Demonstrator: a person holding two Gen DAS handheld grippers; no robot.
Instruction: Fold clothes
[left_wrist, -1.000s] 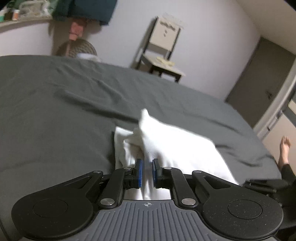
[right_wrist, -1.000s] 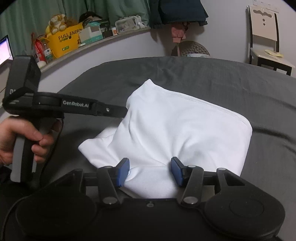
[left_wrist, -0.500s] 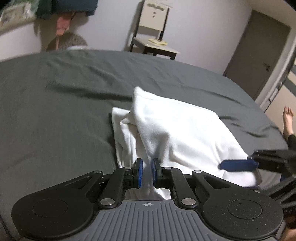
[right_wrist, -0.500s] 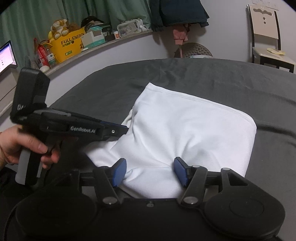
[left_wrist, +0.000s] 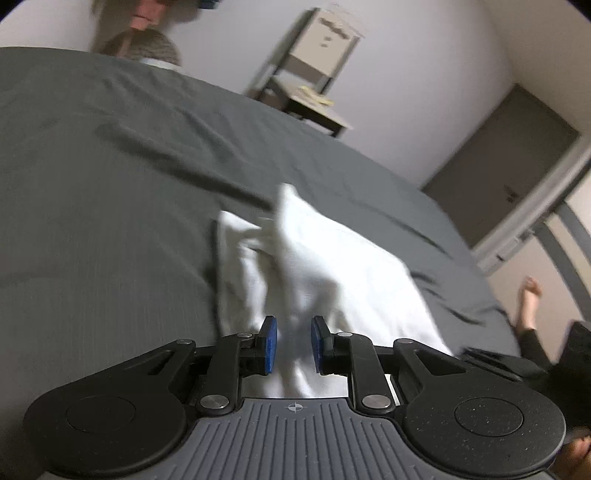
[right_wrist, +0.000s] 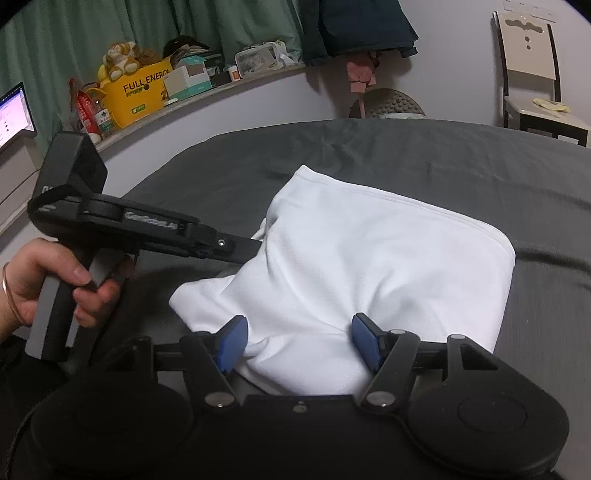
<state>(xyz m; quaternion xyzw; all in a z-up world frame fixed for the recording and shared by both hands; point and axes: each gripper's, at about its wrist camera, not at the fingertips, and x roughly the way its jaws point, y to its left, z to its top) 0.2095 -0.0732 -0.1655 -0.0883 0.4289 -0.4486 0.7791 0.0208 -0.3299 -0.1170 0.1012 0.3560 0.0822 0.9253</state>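
A white garment (right_wrist: 369, 266) lies folded and puffed up on the dark grey bed sheet (right_wrist: 461, 162). My right gripper (right_wrist: 299, 341) is at its near edge, with a bulge of cloth between the blue pads (right_wrist: 233, 341). Its jaws are opening and stand wide. My left gripper (left_wrist: 294, 345) is at the garment's (left_wrist: 332, 266) left end. Its jaws are opening too, a narrow gap with a fold of white cloth in it. In the right wrist view its fingers reach in from the left and their tips vanish under the cloth. A hand (right_wrist: 44, 288) holds its handle.
The bed sheet (left_wrist: 110, 203) spreads wide to the left and beyond the garment. A chair (left_wrist: 314, 74) and a door (left_wrist: 509, 166) stand past the bed. A shelf with a yellow box (right_wrist: 136, 92) and clutter runs behind. A bare foot (left_wrist: 528, 306) shows at the right.
Both pairs of jaws have spread: the left from nearly shut to a small gap, the right wider around the bulge. The left wrist view has rolled and tilted. The garment has settled a little.
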